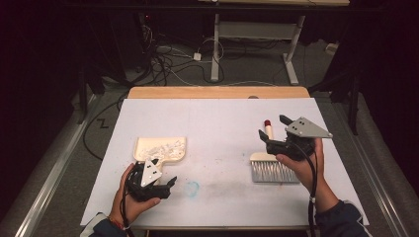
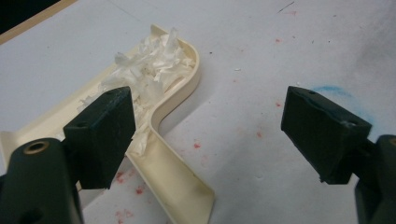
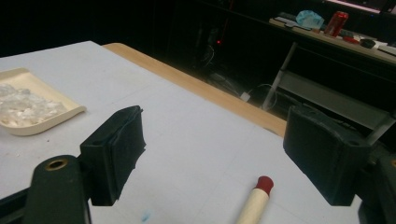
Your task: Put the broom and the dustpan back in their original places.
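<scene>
A cream dustpan (image 1: 160, 149) holding white shreds (image 1: 158, 147) lies left of the middle of the white table. My left gripper (image 1: 165, 185) hovers just in front of it, open and empty. In the left gripper view the dustpan's handle (image 2: 177, 186) runs beside the left jaw of my left gripper (image 2: 210, 135), and the shreds (image 2: 149, 65) are piled in the pan. A brush (image 1: 269, 165) with grey bristles and a red-tipped cream handle lies at the right. My right gripper (image 1: 273, 129) is over its handle (image 3: 254, 200), open, not touching it. The right gripper (image 3: 219, 149) has wide-apart jaws.
A blue smudge (image 1: 191, 187) and a greyish smear mark the white cover (image 1: 217, 123) near the front middle. The wooden table edge (image 1: 217, 92) runs along the back. Beyond it stand a desk frame (image 1: 257, 34) and floor cables. The dustpan (image 3: 42, 119) lies far left in the right gripper view.
</scene>
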Demonstrator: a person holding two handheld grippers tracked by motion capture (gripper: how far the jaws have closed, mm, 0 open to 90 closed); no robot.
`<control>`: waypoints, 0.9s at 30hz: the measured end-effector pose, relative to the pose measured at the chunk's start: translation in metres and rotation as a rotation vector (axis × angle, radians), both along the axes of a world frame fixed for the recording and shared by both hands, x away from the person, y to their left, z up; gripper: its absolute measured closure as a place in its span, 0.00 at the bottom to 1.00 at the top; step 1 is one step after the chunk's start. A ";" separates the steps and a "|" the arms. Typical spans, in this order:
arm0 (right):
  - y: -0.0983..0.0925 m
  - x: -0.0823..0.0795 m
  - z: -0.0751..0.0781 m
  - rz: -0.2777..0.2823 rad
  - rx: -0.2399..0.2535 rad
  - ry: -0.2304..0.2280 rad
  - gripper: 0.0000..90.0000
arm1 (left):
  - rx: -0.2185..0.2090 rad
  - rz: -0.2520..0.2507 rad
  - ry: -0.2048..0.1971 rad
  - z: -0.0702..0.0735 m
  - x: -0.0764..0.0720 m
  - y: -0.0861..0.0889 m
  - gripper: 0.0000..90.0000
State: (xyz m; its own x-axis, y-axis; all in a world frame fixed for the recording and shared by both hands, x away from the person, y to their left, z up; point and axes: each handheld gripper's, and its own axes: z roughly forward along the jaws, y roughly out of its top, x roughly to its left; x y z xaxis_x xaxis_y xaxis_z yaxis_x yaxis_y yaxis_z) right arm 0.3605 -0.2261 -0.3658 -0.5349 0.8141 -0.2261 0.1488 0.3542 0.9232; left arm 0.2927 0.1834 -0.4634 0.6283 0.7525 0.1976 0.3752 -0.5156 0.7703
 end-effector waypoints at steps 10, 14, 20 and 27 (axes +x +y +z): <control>-0.008 -0.013 0.004 0.010 -0.004 -0.006 0.24 | 0.008 -0.009 -0.012 0.000 0.001 -0.001 0.19; -0.010 -0.017 0.004 0.015 -0.021 -0.009 0.23 | 0.009 -0.010 -0.012 0.000 0.001 -0.001 0.19; -0.012 -0.022 0.004 0.025 -0.025 -0.012 0.23 | 0.011 -0.012 -0.011 0.000 0.000 -0.001 0.19; -0.017 -0.029 0.002 0.026 -0.043 -0.014 0.23 | 0.011 -0.013 -0.012 0.000 0.000 -0.001 0.19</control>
